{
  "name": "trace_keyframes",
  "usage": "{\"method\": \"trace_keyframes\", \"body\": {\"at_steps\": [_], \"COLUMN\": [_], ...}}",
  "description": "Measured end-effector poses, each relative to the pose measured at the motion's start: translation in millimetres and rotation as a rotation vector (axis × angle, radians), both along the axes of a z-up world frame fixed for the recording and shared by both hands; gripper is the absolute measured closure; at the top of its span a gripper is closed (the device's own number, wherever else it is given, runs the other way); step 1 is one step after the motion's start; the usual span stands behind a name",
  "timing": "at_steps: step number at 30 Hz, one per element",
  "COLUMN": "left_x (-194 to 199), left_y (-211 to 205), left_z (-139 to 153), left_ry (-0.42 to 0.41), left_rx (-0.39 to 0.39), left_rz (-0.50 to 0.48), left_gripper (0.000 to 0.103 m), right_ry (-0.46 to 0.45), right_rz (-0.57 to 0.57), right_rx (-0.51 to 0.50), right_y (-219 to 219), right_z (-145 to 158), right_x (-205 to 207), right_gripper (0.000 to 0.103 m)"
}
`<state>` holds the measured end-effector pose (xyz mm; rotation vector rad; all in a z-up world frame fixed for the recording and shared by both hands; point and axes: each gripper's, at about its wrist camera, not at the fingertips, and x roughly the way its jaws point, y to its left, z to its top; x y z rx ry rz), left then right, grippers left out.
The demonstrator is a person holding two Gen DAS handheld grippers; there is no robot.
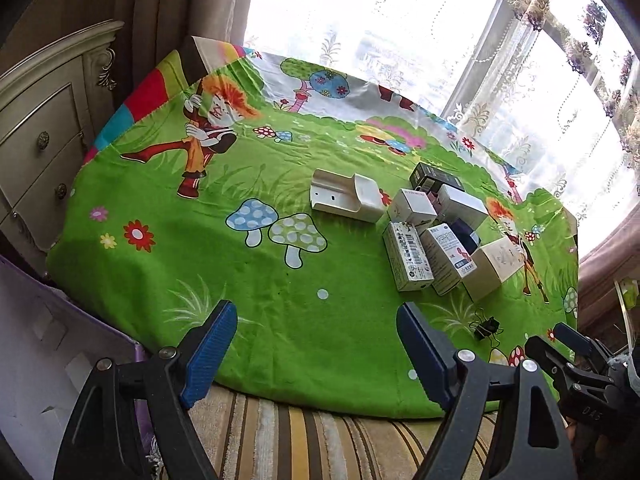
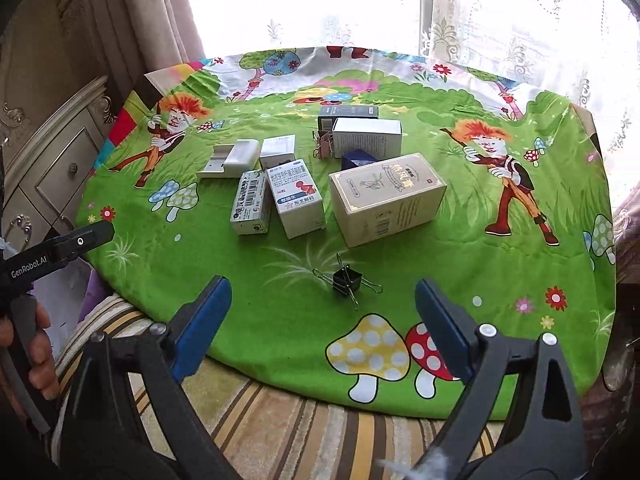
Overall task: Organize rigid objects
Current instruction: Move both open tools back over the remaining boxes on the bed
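Observation:
Several small boxes lie clustered on a green cartoon cloth (image 2: 280, 320): a large beige box (image 2: 386, 198), a white medicine box with a red figure (image 2: 296, 196), a barcode box (image 2: 250, 202), a white plastic holder (image 2: 234, 158), a white box (image 2: 367, 138) and a black box (image 2: 347, 114). A black binder clip (image 2: 347, 278) lies in front of them. My right gripper (image 2: 320, 312) is open and empty, just short of the clip. My left gripper (image 1: 316, 336) is open and empty near the cloth's front edge, left of the boxes (image 1: 432, 236).
A cream dresser (image 1: 36, 140) stands at the left. A white and purple carton (image 1: 48, 356) sits at the lower left. Striped fabric (image 2: 300, 432) shows under the cloth's front edge. A curtained window (image 2: 320, 4) is behind. A pink binder clip (image 2: 324, 144) lies among the boxes.

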<state>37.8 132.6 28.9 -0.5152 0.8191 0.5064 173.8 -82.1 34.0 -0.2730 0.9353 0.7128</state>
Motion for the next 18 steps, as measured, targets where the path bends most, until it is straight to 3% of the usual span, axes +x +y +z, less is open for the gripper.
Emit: {"method": "trace_keyframes", "body": {"at_steps": [6,11,18], "left_x": [33.8,57.8,87.6], "left_y": [-14.0,-21.0,-25.5], "left_z": [-12.0,-22.5,-33.2], "left_ry": [0.034,0.064,0.098], "left_rx": [-0.034,-0.051,-0.067], "left_rz": [-0.057,-0.085,-0.108], "left_gripper": [0.021,0.023,0.033], "right_ry": [0.066,0.053,0.065], "right_rz": [-0.020,-0.017,-0.006], "right_rx": [0.044,0.033,0.032], "right_y": [-16.7,-19.0,-16.2], "right_z": [-8.5,-10.1,-15.3], "right_x": [19.9,27.3,44.5], "right_gripper": [0.008,0.009,0.009]}}
